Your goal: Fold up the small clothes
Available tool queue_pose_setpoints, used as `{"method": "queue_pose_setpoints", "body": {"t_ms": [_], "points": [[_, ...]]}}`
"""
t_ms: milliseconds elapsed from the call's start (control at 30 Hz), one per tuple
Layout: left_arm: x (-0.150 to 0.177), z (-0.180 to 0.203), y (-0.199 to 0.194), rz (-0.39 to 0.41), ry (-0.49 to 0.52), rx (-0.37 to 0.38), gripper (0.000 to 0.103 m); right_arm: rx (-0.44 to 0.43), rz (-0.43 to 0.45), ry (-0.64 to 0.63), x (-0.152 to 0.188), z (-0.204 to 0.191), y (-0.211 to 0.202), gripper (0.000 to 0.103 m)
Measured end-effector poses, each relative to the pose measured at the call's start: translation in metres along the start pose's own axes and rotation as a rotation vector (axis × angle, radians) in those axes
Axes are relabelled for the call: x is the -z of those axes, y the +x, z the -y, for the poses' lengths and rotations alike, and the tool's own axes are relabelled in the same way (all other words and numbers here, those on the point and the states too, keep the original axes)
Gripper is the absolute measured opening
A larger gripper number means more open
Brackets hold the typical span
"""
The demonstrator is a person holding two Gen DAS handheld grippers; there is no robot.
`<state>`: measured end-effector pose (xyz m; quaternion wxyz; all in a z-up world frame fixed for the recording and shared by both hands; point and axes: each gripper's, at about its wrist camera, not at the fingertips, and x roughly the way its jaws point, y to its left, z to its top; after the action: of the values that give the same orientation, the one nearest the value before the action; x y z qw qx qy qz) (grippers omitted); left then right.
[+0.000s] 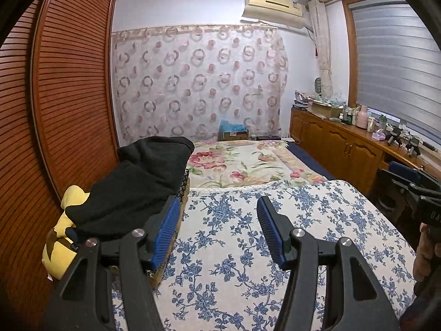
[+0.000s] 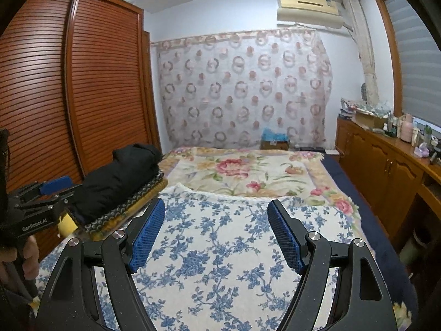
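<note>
1. A tall louvred reddish-brown wooden wardrobe point(image 1: 63, 88) stands along the left side of the bed.
2. A soft yellow plush toy point(image 1: 59, 251) lies at the bed's left edge, beside the wardrobe.
3. A bulky black folded garment point(image 1: 137, 182) rests on a stack of patterned dark cloth, near the left edge of the bed.
4. The left gripper point(image 1: 219, 229) hovers over the white bedspread with blue flower print point(image 1: 234, 262), released, nothing between its blue pads.
5. The right gripper point(image 2: 216, 233) also hangs above the bedspread, jaws wide apart and empty.
6. A long wooden sideboard point(image 2: 386, 165) with cluttered top runs along the right wall.
</note>
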<state>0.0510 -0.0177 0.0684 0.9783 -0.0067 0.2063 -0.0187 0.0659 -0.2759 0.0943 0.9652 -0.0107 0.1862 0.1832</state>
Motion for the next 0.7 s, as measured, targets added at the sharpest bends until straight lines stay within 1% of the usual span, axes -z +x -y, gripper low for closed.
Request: {"method": "queue_pose_setpoints", "body": {"t_ms": [700], "points": [[0.0005,-0.0025,-0.0036,0.014,-0.015,-0.013,0.058,0.028,0.007,0.005,0.0018,0.002,-0.0027,0.079]]}}
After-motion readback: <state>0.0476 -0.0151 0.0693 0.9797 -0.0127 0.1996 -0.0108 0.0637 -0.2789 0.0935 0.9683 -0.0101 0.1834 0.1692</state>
